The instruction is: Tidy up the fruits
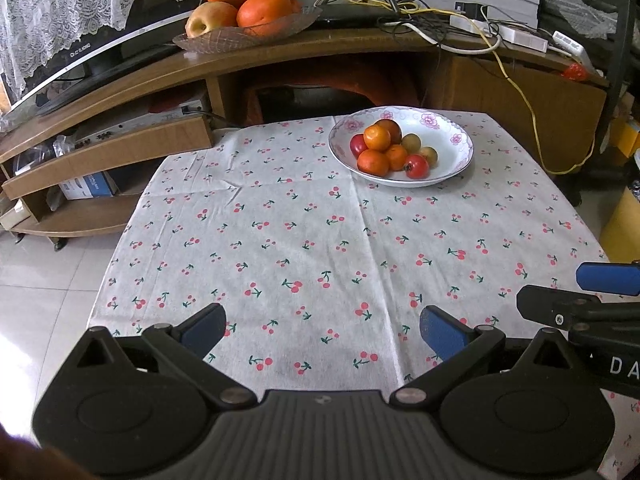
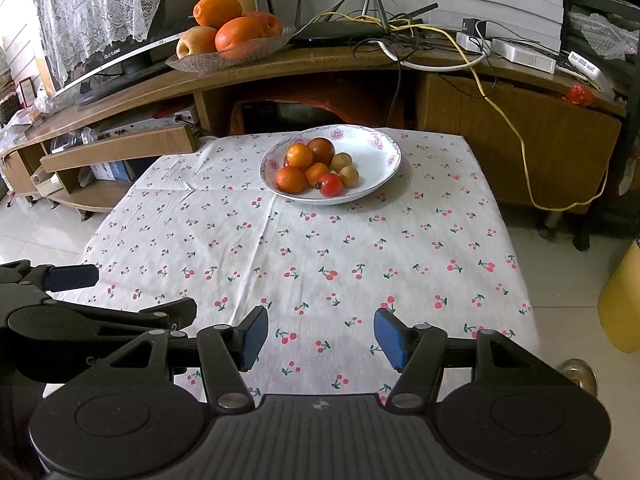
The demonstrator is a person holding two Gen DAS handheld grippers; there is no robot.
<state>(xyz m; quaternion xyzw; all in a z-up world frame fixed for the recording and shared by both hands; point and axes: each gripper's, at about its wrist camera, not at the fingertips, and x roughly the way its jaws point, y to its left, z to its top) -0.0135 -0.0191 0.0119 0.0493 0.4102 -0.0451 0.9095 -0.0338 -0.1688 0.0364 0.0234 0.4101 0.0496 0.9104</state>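
Note:
A white flowered bowl (image 1: 456, 152) stands at the far side of the cherry-print tablecloth (image 1: 304, 240). It holds several small fruits: orange tangerines (image 1: 376, 138), red ones (image 1: 417, 166) and yellow-green ones (image 1: 411, 143). The bowl also shows in the right wrist view (image 2: 376, 160). My left gripper (image 1: 320, 330) is open and empty over the near edge of the table. My right gripper (image 2: 322, 338) is open and empty beside it, also near the front edge. Each gripper shows at the edge of the other's view.
A glass dish (image 1: 248, 34) with large oranges and an apple sits on the wooden TV stand (image 1: 360, 46) behind the table. A router, power strips and cables (image 1: 404, 12) lie on the stand. A TV (image 1: 80, 40) stands at left. A yellow bin (image 2: 620, 300) is right of the table.

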